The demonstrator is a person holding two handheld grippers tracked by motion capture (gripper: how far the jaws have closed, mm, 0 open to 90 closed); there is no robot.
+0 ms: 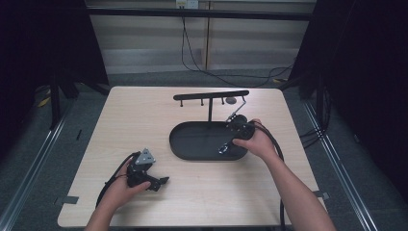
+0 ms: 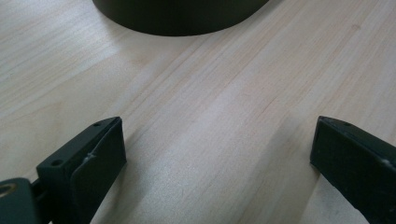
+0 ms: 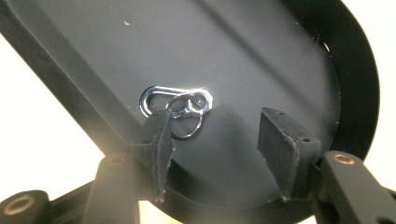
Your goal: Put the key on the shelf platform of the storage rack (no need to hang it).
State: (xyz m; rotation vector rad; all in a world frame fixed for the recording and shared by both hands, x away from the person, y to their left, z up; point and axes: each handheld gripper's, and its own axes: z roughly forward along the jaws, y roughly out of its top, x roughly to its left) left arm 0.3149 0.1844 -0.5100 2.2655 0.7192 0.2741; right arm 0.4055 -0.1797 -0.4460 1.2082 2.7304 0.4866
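Note:
A silver carabiner (image 3: 175, 100) with a key ring (image 3: 187, 125) on it lies flat on the floor of a black oval tray (image 3: 116, 46). My right gripper (image 3: 217, 121) hangs over the right end of the tray (image 1: 178, 144) with its jaws apart; the clip lies just beyond one fingertip (image 3: 156, 135) and nothing is between the pads. In the high view the carabiner (image 1: 223, 148) glints just below the right gripper (image 1: 231, 140). My left gripper (image 1: 161, 183) rests open near the table's front left. Its jaws (image 2: 218, 126) frame bare wood, with the tray's edge (image 2: 177, 18) ahead.
A black post with a crossbar of hooks (image 1: 210, 95) rises from the tray's far side; a small grey object (image 1: 231, 100) sits by the bar. Cables trail from both grippers toward the table's front edge. Light wood tabletop (image 1: 134, 120) lies to the left of the tray.

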